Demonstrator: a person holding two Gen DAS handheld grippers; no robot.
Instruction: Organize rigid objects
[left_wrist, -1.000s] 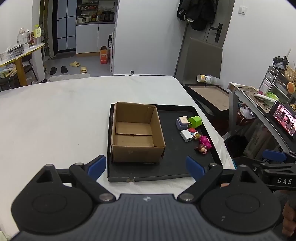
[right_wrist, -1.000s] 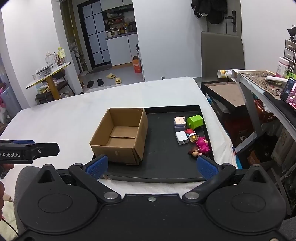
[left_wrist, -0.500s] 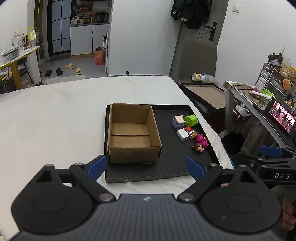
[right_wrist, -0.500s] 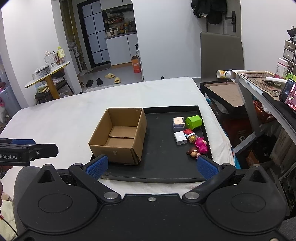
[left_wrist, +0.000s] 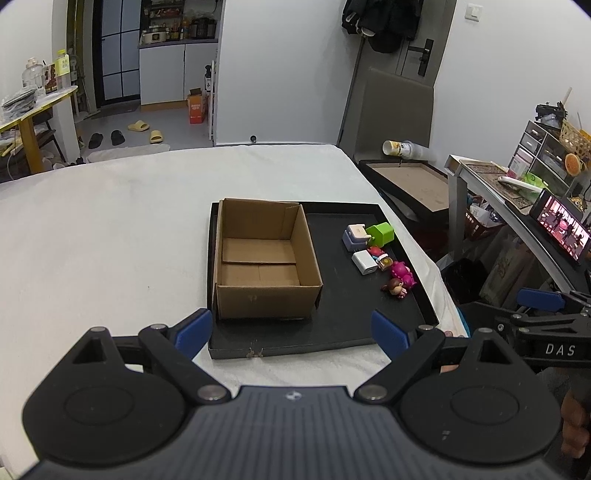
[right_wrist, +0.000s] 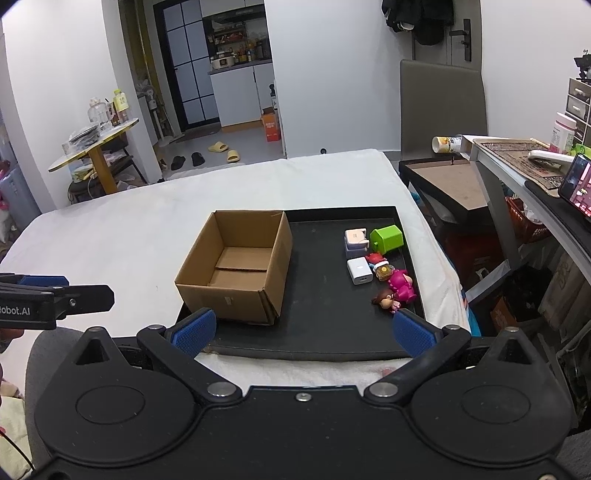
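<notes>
A: What is seen ahead of the wide-open left gripper (left_wrist: 291, 334)?
B: An empty box (left_wrist: 264, 258). Toys (right_wrist: 380, 264) are seen ahead of the right gripper (right_wrist: 301, 332), spread wide too.
A: What could be bumped?
B: Crowded toys, if one is grabbed carelessly.

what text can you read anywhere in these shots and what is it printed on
"DAS": white letters on the right gripper body, seen at the right edge of the left wrist view.
"obot.AI": white letters on the left gripper body, at the left edge of the right wrist view; the start is cut off.
Labels on the lying can and the bottles on the yellow table: too small to read.
</notes>
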